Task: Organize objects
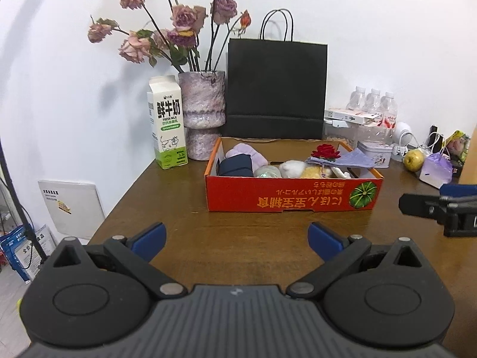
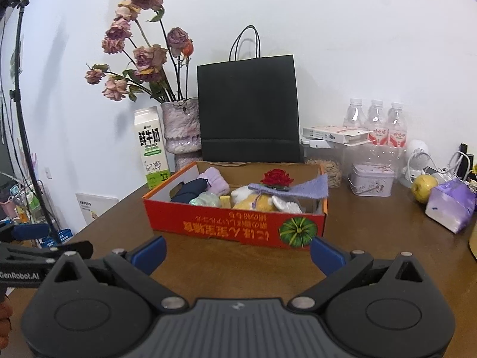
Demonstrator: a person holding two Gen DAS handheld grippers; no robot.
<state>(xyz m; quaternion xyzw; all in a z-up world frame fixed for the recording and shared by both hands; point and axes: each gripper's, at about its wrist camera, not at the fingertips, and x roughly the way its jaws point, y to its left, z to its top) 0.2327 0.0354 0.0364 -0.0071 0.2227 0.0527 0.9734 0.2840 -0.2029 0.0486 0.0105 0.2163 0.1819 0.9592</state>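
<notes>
A red cardboard box (image 1: 293, 195) (image 2: 235, 228) stands on the brown table (image 1: 232, 238). It holds a folded navy umbrella (image 1: 235, 165) (image 2: 189, 192), a lilac plush item (image 1: 247, 153) (image 2: 214, 180), a red rose on a purple cloth (image 1: 326, 152) (image 2: 277, 179) and yellow and white soft toys (image 2: 256, 201). My left gripper (image 1: 237, 238) is open and empty in front of the box. My right gripper (image 2: 238, 252) is open and empty, close to the box's front wall.
Behind the box stand a black paper bag (image 1: 275, 89) (image 2: 249, 110), a vase of dried roses (image 1: 202, 113) and a milk carton (image 1: 167, 125) (image 2: 152, 152). At right are water bottles (image 2: 377, 125), a lilac tin (image 2: 371, 179), a yellow apple (image 2: 423, 189) and a purple pouch (image 2: 450, 204).
</notes>
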